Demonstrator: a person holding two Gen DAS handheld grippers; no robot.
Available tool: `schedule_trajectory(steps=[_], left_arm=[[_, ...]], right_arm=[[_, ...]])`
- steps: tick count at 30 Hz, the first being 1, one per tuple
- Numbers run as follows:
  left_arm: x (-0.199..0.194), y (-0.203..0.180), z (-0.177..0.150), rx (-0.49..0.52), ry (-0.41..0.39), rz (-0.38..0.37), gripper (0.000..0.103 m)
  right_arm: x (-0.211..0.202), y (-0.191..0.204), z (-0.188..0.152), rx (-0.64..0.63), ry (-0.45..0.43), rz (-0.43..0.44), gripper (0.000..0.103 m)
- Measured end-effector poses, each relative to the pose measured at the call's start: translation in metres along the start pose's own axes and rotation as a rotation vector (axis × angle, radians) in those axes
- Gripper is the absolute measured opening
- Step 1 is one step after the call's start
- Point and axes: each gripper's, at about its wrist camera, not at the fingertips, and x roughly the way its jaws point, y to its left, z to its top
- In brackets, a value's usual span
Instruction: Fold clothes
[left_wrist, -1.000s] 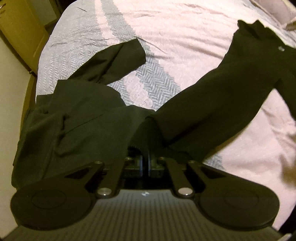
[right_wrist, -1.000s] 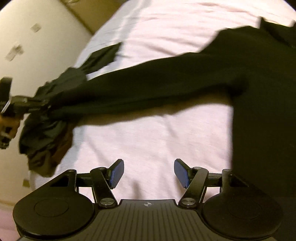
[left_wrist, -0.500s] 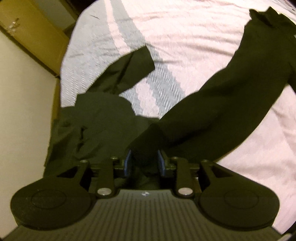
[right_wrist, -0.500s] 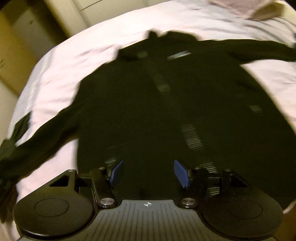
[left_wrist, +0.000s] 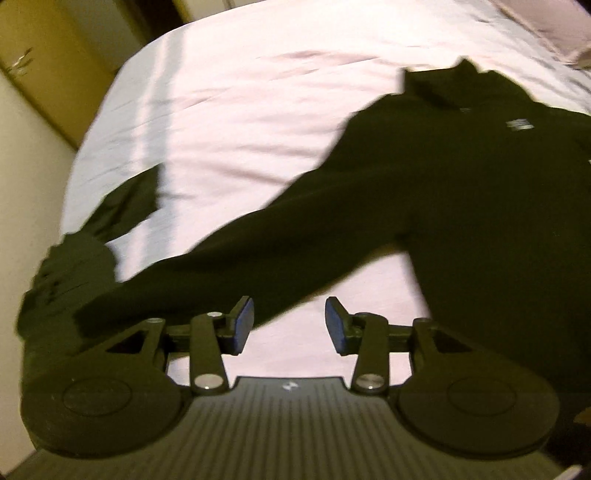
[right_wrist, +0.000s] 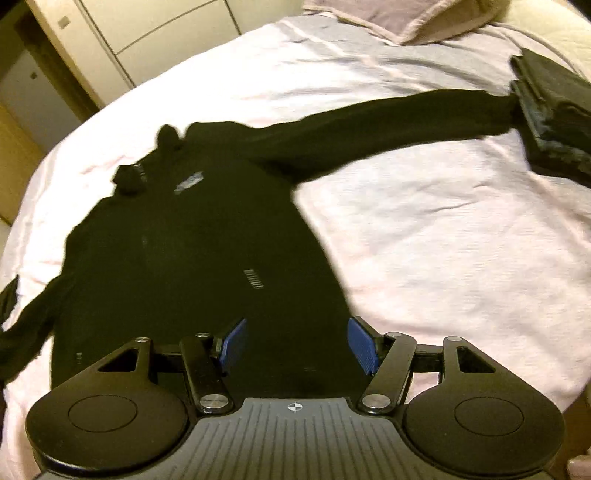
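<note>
You had the black long-sleeved sweatshirt (right_wrist: 192, 266) spread flat on the pale pink bedsheet (right_wrist: 443, 258), sleeves out to both sides, a stack of dark folded clothes (right_wrist: 554, 122) touching its far cuff. Your left gripper (left_wrist: 289, 325) was opening with only sheet between its fingers, the near sleeve (left_wrist: 258, 258) just beside it, and your right gripper (right_wrist: 295, 345) hung wide and empty over the hem. Soft, limp and probably light, it looked best pinched at a cuff or hem edge; no containers showed.
</note>
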Motion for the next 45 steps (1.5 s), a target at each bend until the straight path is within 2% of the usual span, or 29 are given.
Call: schedule_trajectory(steps=[5,10,12,14,17,24,26,30,36,41,45], left_arm=[[0.009,-0.054,-0.006,0.089,0.026,-0.106,0.04],[0.021,-0.09,-0.033,0.169,0.074,-0.206,0.04],[0.02,-0.096,-0.044,0.203,0.078,-0.232,0.04],[0.017,-0.099,-0.052,0.241,0.078,-0.251,0.04],[0.01,-0.095,-0.053,0.256,0.051,-0.252,0.04],[-0.004,-0.089,-0.016,0.227,-0.062,-0.254,0.042],[-0.01,-0.095,-0.002,0.217,-0.092,-0.254,0.043],[-0.016,-0.116,0.028,0.201,-0.121,-0.234,0.044],[-0.008,-0.177,0.059,0.155,-0.067,-0.159,0.044],[-0.006,-0.241,0.073,0.094,0.025,-0.119,0.044],[-0.004,-0.286,0.081,0.092,0.079,-0.115,0.044]], right_arm=[[-0.008,-0.026,-0.022,0.026,0.043,-0.024,0.064],[-0.004,-0.037,-0.068,0.111,0.154,-0.06,0.064],[-0.001,-0.036,-0.084,0.106,0.205,-0.074,0.064],[-0.004,-0.031,-0.09,0.089,0.222,-0.1,0.064],[-0.022,-0.021,-0.08,0.108,0.161,-0.105,0.064],[-0.064,-0.01,-0.014,0.072,-0.059,-0.105,0.064],[-0.069,-0.016,0.005,0.053,-0.099,-0.097,0.064],[-0.053,-0.044,0.045,0.026,-0.12,-0.106,0.064],[-0.011,-0.121,0.131,-0.019,-0.17,-0.078,0.064],[0.052,-0.181,0.219,-0.022,-0.154,-0.06,0.063],[0.112,-0.194,0.275,-0.061,-0.153,-0.01,0.063]])
